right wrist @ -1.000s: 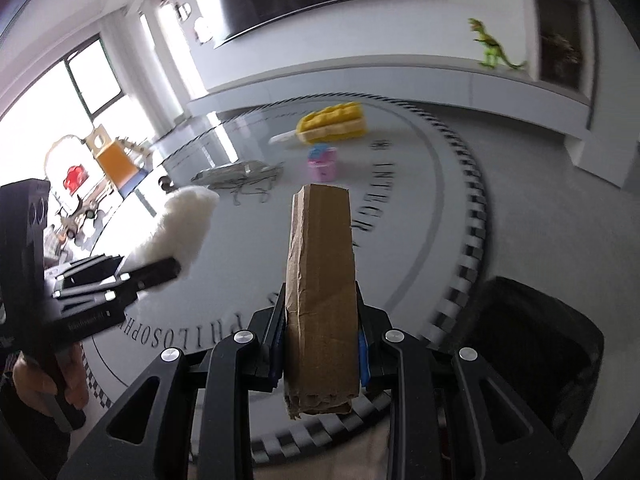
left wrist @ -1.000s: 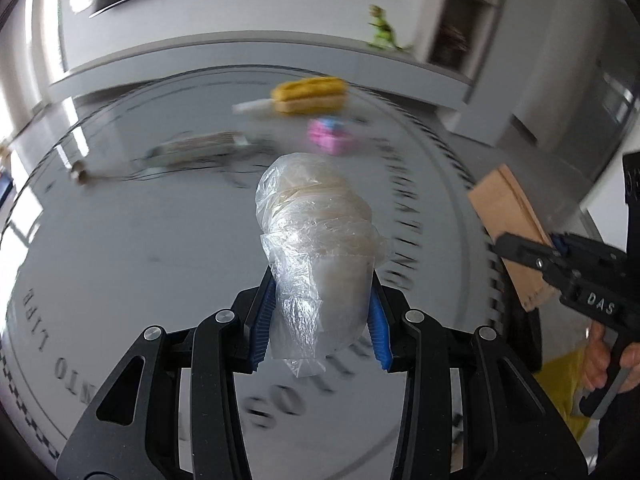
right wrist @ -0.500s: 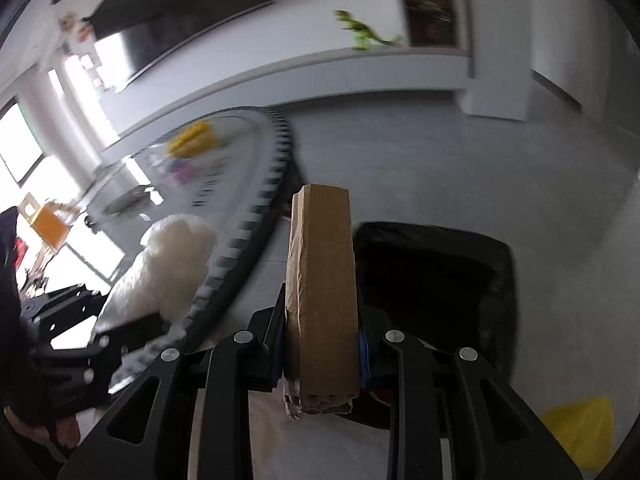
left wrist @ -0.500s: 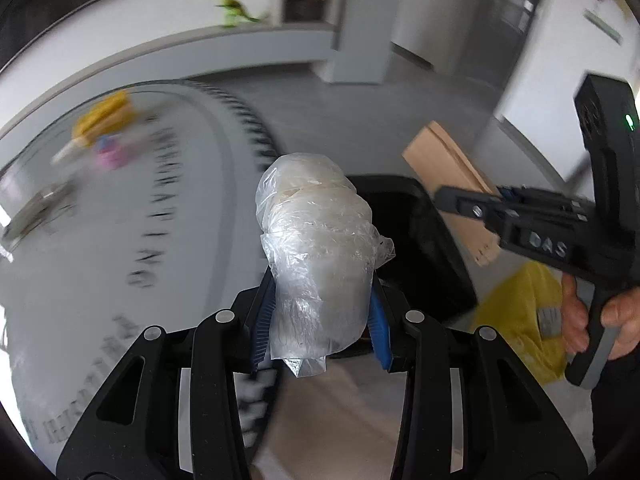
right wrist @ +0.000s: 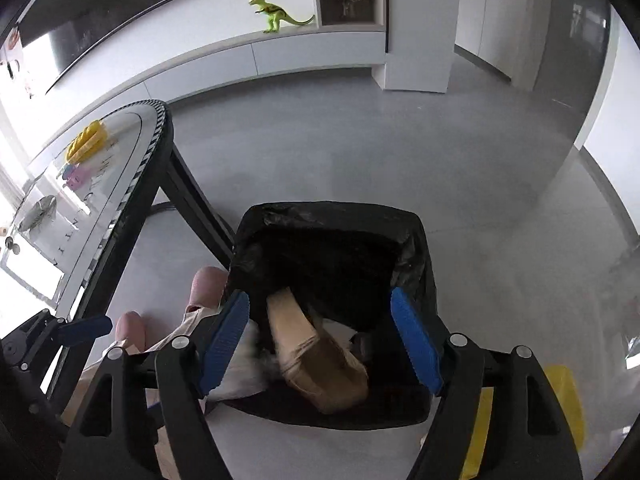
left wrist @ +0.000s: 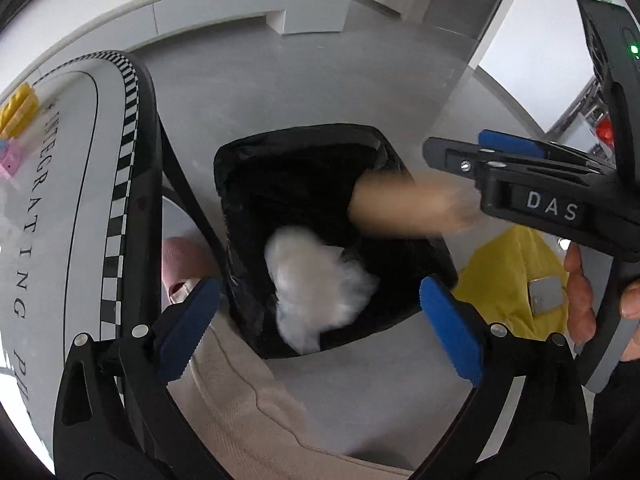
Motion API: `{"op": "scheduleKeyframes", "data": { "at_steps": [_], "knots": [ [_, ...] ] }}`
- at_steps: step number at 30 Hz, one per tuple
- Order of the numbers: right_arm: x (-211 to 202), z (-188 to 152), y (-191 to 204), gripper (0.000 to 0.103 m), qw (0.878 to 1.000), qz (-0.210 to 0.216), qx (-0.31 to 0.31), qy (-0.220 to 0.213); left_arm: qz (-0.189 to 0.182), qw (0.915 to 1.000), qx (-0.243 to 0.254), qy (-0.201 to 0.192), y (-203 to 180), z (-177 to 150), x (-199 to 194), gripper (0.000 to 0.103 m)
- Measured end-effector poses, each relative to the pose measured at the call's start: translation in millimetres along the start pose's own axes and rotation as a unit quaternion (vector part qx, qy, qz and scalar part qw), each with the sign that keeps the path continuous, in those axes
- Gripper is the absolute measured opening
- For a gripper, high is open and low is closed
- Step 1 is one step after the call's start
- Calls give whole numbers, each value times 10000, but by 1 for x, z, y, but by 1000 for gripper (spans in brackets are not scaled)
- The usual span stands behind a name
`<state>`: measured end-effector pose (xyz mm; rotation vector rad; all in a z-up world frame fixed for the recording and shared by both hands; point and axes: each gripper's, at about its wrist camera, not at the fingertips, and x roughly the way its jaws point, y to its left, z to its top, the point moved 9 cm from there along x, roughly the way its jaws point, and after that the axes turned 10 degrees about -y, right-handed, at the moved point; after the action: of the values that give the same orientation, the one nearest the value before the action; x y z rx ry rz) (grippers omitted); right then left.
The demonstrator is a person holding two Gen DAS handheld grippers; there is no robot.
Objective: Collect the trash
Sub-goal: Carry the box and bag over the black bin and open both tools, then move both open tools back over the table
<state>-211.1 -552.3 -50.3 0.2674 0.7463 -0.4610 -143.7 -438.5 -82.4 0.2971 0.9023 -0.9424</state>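
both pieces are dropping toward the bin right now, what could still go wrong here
1. The brown cardboard piece is blurred mid-fall near the black bin's right rim; it could clip the rim and tumble onto the floor.
2. The crumpled clear plastic is light and could snag on the loose liner near the front edge instead of settling.
3. Both claws are opening above one bin, the left claw close beside the right claw; they could knock together.

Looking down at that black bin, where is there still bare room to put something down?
The grey floor beyond the bin, toward the white cabinet, is bare. So is the table strip near its checkered edge. Crowded: inside the bin, where the plastic wad and cardboard piece are dropping, and beside it, the yellow bag.
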Motion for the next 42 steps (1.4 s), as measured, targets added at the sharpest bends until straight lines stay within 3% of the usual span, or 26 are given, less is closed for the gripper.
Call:
{"op": "scheduleKeyframes", "data": {
  "at_steps": [13,20,31,42],
  "knots": [
    [-6,0,14,74,9997,206,-88,-36,0,10000,-6,-55,2,0,-11,97],
    [-21,5,41,74,9984,512,-194,-120,35,9995,-123,-297,15,4,-31,97],
    [-29,18,125,74,9918,1033,-731,-165,362,9940,-787,-669,85,-4,-76,97],
    [-25,22,214,74,9816,1468,-1215,-123,729,9794,-1594,-999,174,-28,-123,97]
  ]
}}
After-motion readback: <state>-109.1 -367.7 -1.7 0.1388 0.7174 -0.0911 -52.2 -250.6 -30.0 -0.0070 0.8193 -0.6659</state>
